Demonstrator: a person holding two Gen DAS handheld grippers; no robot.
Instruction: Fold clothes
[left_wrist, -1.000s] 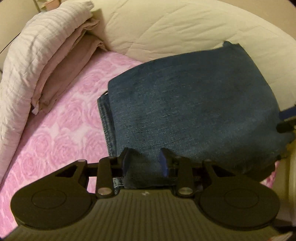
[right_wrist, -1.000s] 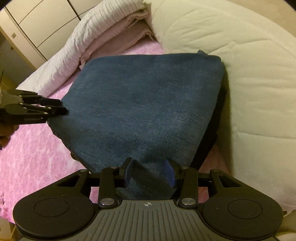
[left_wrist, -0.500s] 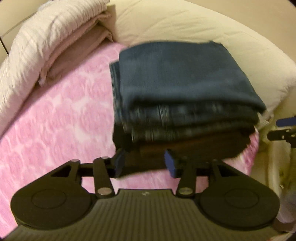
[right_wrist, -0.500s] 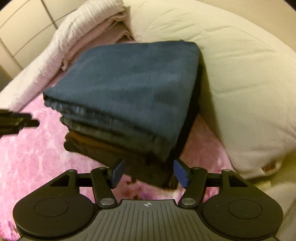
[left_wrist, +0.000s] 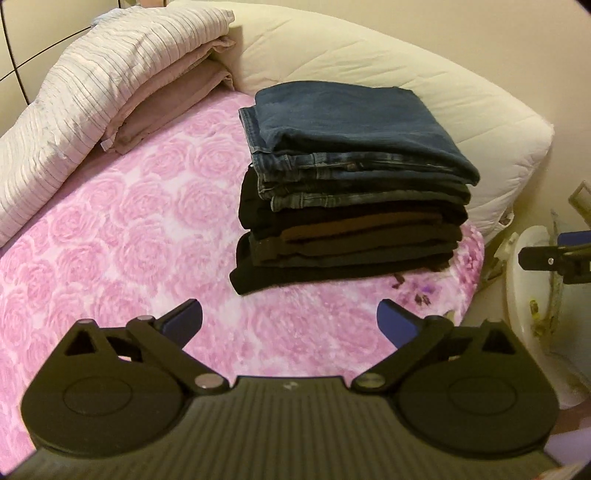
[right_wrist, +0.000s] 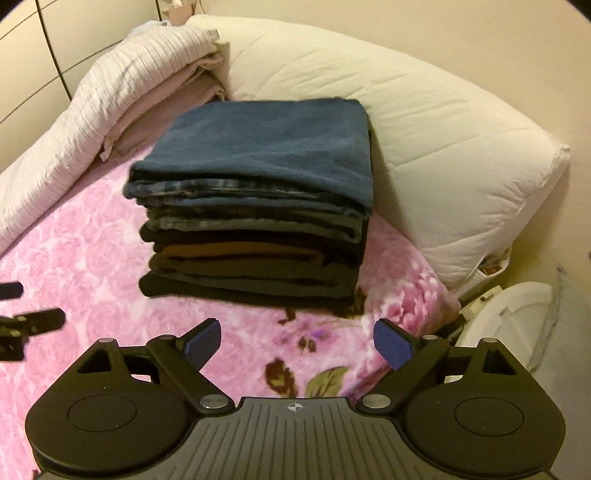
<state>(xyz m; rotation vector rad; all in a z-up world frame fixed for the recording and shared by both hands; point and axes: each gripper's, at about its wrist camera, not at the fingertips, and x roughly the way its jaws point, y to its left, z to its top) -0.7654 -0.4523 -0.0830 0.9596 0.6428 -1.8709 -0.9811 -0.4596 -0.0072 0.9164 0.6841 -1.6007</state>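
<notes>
On the pink rose-print bed (left_wrist: 122, 221), against the cream duvet (left_wrist: 424, 85), your folded blue jeans (left_wrist: 354, 122) top one stack of folded clothes (right_wrist: 255, 229). That fold looks finished, and no loose garment shows, so little seems left. Your left tool (left_wrist: 290, 321) and right tool (right_wrist: 297, 341) both hang wide open and empty, short of the stack. Count: one stack, roughly seven or eight layers (dark ones blur together), one folded striped quilt (left_wrist: 92, 88), two tools.
</notes>
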